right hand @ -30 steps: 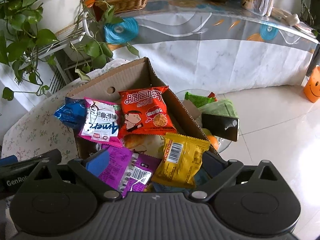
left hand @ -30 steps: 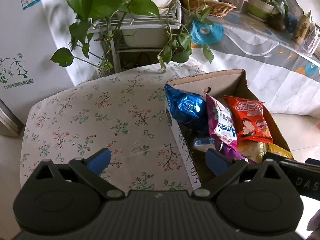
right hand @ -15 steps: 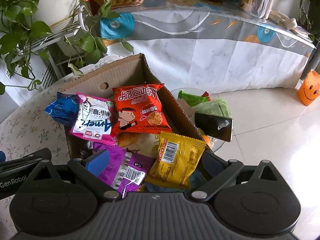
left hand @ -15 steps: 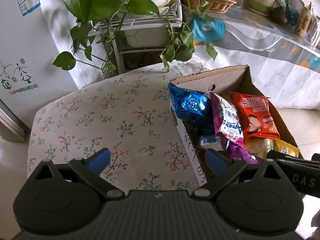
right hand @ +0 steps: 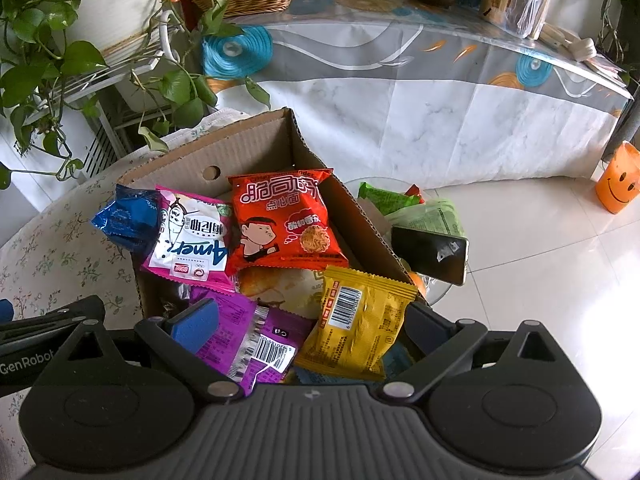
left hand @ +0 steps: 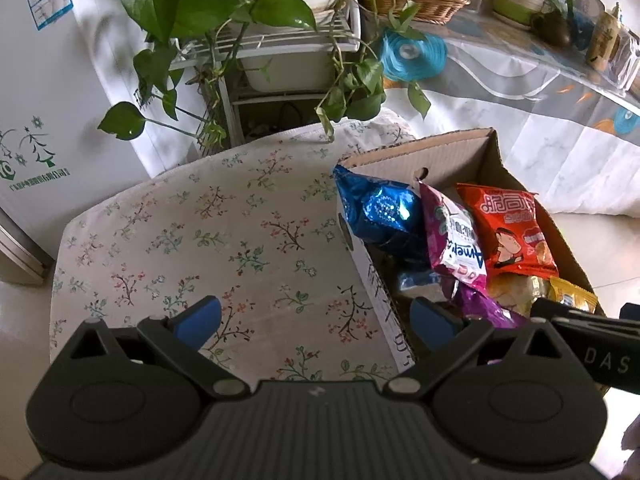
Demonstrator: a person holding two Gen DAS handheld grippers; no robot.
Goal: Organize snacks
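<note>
Both views are drawing back slightly from the cardboard box compared with a second ago. The right tool is hovering wide open and empty over the yellow packet and purple packet; the left tool is straddling the box's near wall above the floral worktop, also open and empty. Selection appears to be under way; next, the right tool needs lowering onto one packet.

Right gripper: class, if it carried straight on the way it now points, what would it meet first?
Probably the snack packets lying in the cardboard box: the purple packet and the yellow packet sit between the open jaws of the right gripper. Depth is uncertain.
</note>
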